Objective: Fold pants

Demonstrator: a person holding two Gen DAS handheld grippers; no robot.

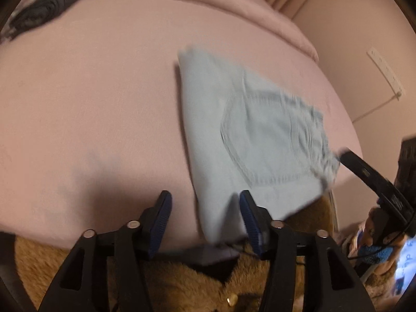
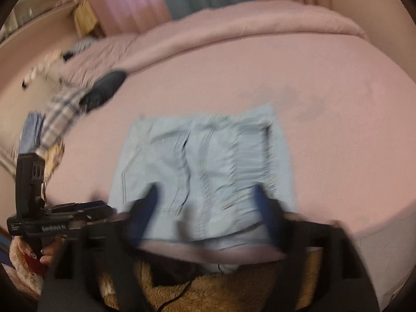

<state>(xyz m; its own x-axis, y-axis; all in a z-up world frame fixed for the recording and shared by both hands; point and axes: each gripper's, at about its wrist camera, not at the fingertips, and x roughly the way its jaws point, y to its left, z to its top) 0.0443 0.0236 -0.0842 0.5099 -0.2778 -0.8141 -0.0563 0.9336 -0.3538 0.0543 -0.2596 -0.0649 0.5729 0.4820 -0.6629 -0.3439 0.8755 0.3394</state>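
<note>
Light blue pants (image 1: 249, 140) lie folded into a compact bundle on the pink bed, near its front edge, back pocket up. They also show in the right wrist view (image 2: 205, 171), waistband side nearest. My left gripper (image 1: 205, 202) is open and empty, just at the bundle's near left corner. My right gripper (image 2: 205, 195) is open and empty, hovering over the bundle's near edge; this view is blurred. The right gripper shows in the left wrist view (image 1: 369, 179) at the right edge, and the left one in the right wrist view (image 2: 59, 215).
The pink bed (image 1: 91, 104) stretches far and left. A dark garment (image 1: 44, 7) lies at its far left; it shows beside plaid cloth (image 2: 62, 111) in the right wrist view. A brown furry garment (image 1: 182, 286) is below the grippers. A wall (image 1: 364, 39) stands at the right.
</note>
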